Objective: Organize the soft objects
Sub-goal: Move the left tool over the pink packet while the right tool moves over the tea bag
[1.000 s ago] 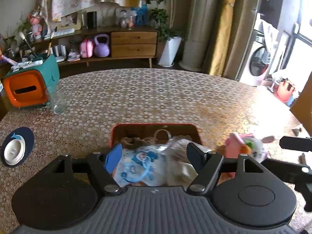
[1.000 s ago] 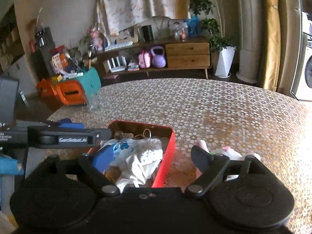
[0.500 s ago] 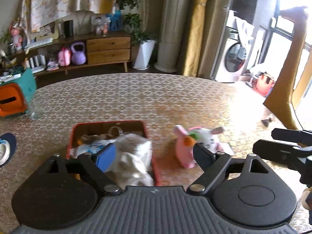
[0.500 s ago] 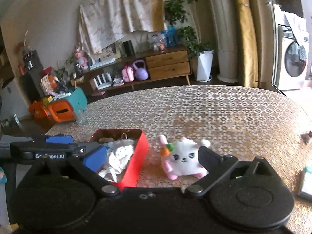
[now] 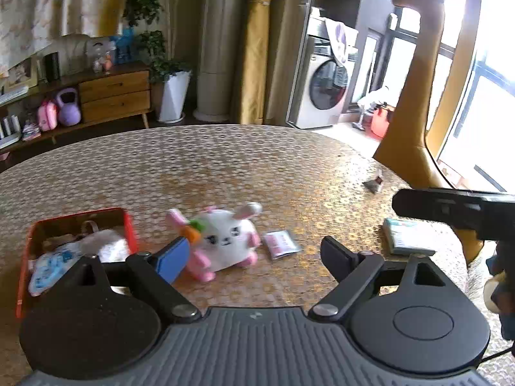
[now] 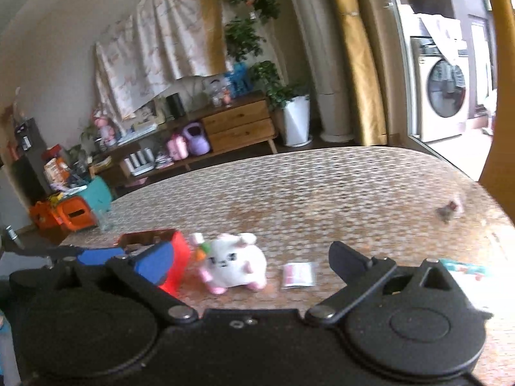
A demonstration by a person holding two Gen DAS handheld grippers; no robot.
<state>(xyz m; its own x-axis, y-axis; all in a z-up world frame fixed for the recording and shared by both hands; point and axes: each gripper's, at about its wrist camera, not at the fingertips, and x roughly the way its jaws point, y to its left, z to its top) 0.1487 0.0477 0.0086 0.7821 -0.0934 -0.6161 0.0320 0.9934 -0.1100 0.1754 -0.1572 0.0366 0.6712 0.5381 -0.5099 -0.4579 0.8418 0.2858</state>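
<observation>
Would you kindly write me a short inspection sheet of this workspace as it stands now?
Surface: round table with a patterned cloth.
Job's things: white bunny plush lying on the table right of the red box; the box holds cloths.
Clutter: sachet right of the bunny; packet farther right; small wrapper near the far edge.
Grippers: left gripper open, empty; right gripper open, empty.
Cables: nothing seen.
Surroundings: sideboard, potted plant, washing machine.
</observation>
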